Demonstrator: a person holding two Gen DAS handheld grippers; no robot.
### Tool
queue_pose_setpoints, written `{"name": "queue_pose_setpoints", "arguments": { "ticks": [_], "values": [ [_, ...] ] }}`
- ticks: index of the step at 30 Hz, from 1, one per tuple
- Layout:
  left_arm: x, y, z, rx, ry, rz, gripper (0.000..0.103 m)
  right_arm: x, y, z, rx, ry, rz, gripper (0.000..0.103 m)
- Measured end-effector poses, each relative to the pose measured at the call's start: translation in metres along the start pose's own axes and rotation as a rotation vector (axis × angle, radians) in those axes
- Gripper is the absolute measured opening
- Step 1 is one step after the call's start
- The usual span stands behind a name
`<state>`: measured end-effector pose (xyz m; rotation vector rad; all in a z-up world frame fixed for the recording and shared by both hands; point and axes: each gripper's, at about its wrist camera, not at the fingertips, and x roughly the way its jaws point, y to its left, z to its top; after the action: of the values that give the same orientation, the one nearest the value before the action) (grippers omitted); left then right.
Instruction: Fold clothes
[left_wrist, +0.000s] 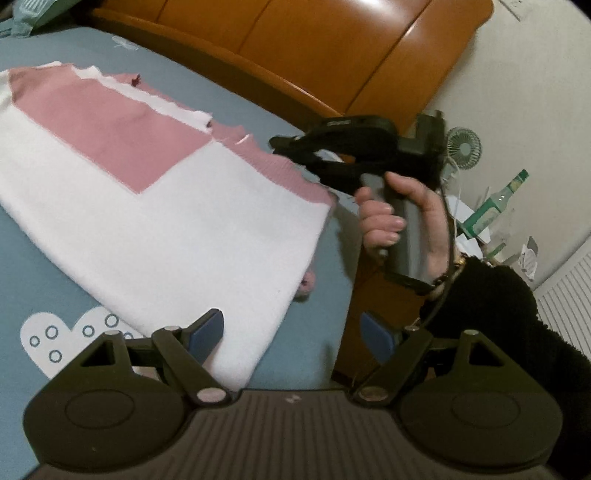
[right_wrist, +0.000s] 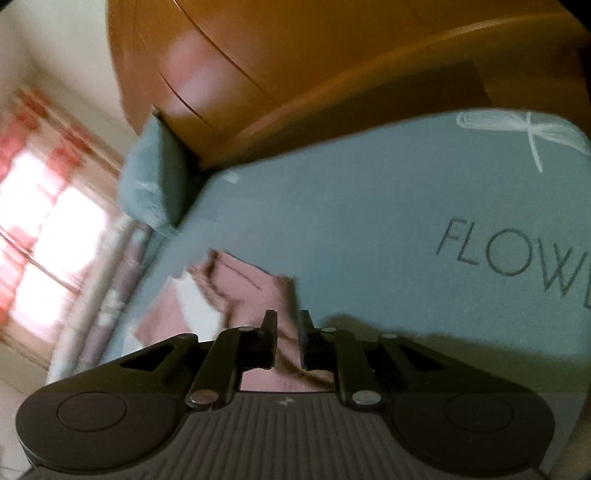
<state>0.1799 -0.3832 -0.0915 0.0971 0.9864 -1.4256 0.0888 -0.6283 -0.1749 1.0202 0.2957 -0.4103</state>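
Note:
A white sweater (left_wrist: 166, 221) with a pink panel and a pink ribbed edge (left_wrist: 258, 158) lies flat on the blue bed sheet (left_wrist: 37, 258). My left gripper (left_wrist: 291, 332) hovers open over the sweater's near corner, its blue pads wide apart and holding nothing. A hand (left_wrist: 380, 221) holds my right gripper (left_wrist: 277, 142) at the sweater's pink edge by the side of the bed. In the right wrist view my right gripper (right_wrist: 288, 332) has its fingers nearly together, with pink fabric (right_wrist: 243, 288) pinched between them.
A wooden headboard (left_wrist: 295, 44) runs along the far side of the bed. A blue pillow (right_wrist: 151, 177) leans in the corner. Beyond the bed's right edge stand a green bottle (left_wrist: 491, 206), a small fan (left_wrist: 463, 147) and a white radiator (left_wrist: 565, 295).

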Motion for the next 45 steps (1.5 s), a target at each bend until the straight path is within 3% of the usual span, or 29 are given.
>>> {"name": "queue_pose_setpoints", "arguments": {
  "ticks": [4,7,10,13,15,19,26,31,35,36,38,39,45],
  "values": [
    [0.003,0.000,0.002,-0.008,0.002,0.008,0.081,-0.011,0.008,-0.010,-0.019,0.016,0.080,0.016],
    [0.004,0.000,0.002,-0.020,0.005,0.008,0.081,-0.002,0.000,-0.016,-0.012,0.040,0.044,0.016],
    [0.003,-0.002,0.001,-0.014,0.011,0.013,0.081,-0.005,-0.021,-0.020,0.037,0.021,0.060,0.000],
    [0.002,-0.003,0.002,-0.001,0.018,0.016,0.081,-0.018,-0.033,-0.022,0.057,0.012,0.067,0.000],
    [0.004,-0.002,0.004,-0.001,0.020,0.020,0.081,-0.024,-0.034,-0.023,0.053,0.021,0.055,0.002],
    [0.004,-0.005,0.009,0.011,0.016,0.034,0.081,-0.035,-0.018,-0.023,0.016,0.031,0.064,0.017],
    [0.009,-0.010,0.014,0.032,0.041,0.112,0.081,-0.023,-0.004,-0.033,-0.026,0.085,-0.028,0.015],
    [0.019,-0.007,0.011,0.027,0.076,0.114,0.081,-0.037,-0.007,-0.037,-0.023,0.089,-0.059,0.015],
    [0.017,0.000,0.009,-0.040,0.080,0.101,0.081,-0.046,0.004,-0.038,-0.049,0.098,-0.119,0.015],
    [0.015,0.000,0.010,-0.051,0.083,0.096,0.081,-0.048,0.010,-0.039,-0.073,0.096,-0.137,0.016],
    [0.007,-0.002,0.013,-0.053,0.065,0.081,0.081,-0.053,0.023,-0.040,-0.124,0.085,-0.158,0.032],
    [0.005,-0.004,0.013,-0.048,0.054,0.074,0.081,-0.055,0.029,-0.041,-0.145,0.077,-0.158,0.034],
    [0.012,-0.005,0.005,-0.036,0.086,0.059,0.081,-0.053,0.056,-0.047,-0.235,0.079,-0.187,0.034]
  ]
}}
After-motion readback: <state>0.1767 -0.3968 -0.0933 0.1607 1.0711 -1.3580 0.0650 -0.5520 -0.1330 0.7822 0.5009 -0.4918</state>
